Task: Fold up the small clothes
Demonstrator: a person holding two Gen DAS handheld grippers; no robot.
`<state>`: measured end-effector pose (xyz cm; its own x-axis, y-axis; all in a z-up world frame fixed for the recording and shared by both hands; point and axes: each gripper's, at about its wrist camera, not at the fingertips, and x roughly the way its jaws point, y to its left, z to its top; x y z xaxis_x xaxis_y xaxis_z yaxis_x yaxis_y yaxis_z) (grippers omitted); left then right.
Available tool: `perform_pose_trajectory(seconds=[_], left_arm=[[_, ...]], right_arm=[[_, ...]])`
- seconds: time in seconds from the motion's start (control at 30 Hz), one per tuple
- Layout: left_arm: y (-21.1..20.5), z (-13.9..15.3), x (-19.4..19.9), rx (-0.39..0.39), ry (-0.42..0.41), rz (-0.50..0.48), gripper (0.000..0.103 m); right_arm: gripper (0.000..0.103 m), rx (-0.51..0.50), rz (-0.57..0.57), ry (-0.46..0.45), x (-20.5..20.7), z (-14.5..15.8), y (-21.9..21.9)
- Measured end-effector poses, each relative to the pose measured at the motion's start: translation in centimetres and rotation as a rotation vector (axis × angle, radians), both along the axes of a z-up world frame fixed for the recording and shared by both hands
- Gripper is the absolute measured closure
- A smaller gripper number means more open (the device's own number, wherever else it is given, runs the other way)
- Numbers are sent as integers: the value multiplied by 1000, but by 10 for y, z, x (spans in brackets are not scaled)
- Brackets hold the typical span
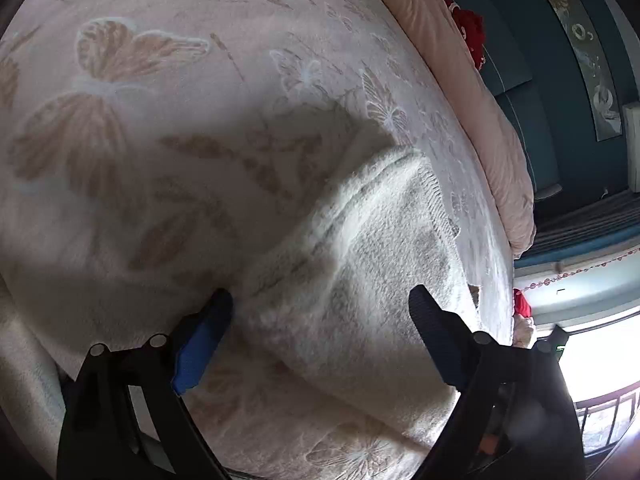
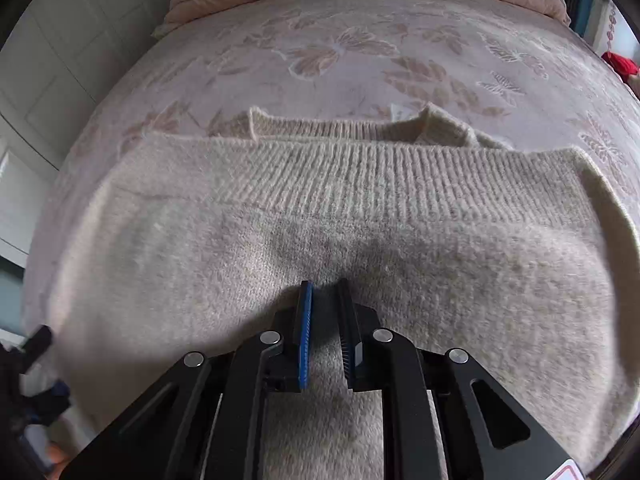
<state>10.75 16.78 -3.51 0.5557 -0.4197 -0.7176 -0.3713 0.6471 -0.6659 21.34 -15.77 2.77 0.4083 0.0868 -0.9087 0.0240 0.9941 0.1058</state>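
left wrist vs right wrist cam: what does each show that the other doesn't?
Left wrist only: the left claw, jaws wide over a sweater edge; blue wall; bright window.
Right wrist only: the right claw, jaws nearly together with a narrow gap, above the knit; ribbed hem; white cabinets.
Both: cream sweater, butterfly blanket, pink duvet.

Your L wrist cam looks steeply down, close over the folded cream sweater [image 1: 360,264] toward the blue headboard wall [image 1: 560,92], your R wrist cam sits nearer above its ribbed hem, facing the wardrobe [image 2: 60,52]; both share sweater & butterfly bedspread [image 2: 340,52].
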Motion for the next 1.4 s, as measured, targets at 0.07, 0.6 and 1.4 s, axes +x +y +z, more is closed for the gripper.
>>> perform_pose_trajectory(seconds=[0.07, 0.6, 1.4], left_arm=[[5, -1, 3, -26, 2, 12, 39], [-181, 189, 2, 168, -431, -468, 84], [-167, 66, -71, 611, -268, -591, 19]], right_arm=[[88, -37, 9, -12, -2, 0, 6], [88, 259, -64, -103, -45, 37, -66], [22, 530, -194, 98, -80, 39, -95]])
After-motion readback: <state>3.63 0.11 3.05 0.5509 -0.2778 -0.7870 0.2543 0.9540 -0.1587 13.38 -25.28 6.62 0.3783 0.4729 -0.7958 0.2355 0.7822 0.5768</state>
